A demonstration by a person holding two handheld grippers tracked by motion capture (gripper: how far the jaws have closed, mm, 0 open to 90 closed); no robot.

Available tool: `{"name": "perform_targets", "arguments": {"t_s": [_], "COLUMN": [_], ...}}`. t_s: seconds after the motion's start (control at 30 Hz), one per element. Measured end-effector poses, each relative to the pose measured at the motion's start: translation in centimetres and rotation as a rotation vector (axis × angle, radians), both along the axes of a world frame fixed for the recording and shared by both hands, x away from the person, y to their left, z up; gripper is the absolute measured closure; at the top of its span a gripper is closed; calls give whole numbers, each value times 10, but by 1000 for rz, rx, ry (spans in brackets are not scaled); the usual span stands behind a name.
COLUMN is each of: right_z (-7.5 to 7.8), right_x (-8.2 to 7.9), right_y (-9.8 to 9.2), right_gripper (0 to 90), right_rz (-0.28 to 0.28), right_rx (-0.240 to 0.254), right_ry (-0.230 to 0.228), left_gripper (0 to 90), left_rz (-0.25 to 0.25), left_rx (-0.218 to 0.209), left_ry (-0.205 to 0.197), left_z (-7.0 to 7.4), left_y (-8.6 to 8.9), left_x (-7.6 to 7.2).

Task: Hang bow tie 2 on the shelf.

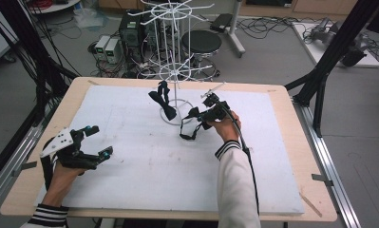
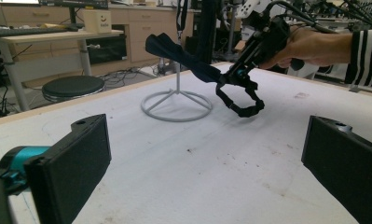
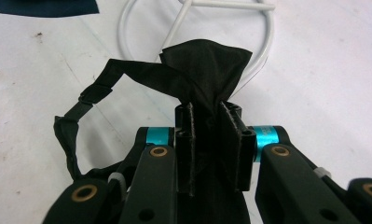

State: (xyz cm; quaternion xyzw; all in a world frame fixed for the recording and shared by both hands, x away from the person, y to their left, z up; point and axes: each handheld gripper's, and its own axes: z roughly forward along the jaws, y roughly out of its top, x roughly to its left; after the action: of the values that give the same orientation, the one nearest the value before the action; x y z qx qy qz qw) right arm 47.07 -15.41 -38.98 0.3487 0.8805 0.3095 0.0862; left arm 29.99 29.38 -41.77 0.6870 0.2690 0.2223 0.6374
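Note:
My right gripper (image 1: 202,115) is shut on a black bow tie (image 1: 193,114) and holds it just above the white mat, close to the base ring of a white wire rack (image 1: 176,100). In the right gripper view the tie's cloth (image 3: 204,65) is pinched between the pads (image 3: 186,144), and its strap loop (image 3: 69,130) hangs to the left. A second dark bow tie (image 1: 161,101) hangs on the rack. My left gripper (image 1: 100,140) rests at the mat's left side, open, with nothing between its jaws. The left gripper view shows the held tie (image 2: 183,58) and its strap (image 2: 244,105) under the right gripper (image 2: 239,72).
The white mat (image 1: 144,156) covers most of the wooden table (image 1: 291,142). The rack's base ring (image 2: 176,106) stands at the back middle. Beyond the table are a stool (image 1: 201,42), computers and floor cables. A black frame post (image 1: 320,85) stands at the right.

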Motion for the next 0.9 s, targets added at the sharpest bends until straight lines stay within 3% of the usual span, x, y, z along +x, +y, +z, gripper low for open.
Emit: {"name": "perform_targets", "arguments": {"t_s": [0.9], "right_z": [48], "right_x": [-34], "right_y": [-21], "right_gripper": [767], "right_rz": [29], "right_rx": [112], "right_ry": [-141], "left_gripper": [17], "left_rz": [-8], "left_rx": [8], "left_ry": [3], "left_z": [-1], "left_y": [-4], "left_x": [0]}}
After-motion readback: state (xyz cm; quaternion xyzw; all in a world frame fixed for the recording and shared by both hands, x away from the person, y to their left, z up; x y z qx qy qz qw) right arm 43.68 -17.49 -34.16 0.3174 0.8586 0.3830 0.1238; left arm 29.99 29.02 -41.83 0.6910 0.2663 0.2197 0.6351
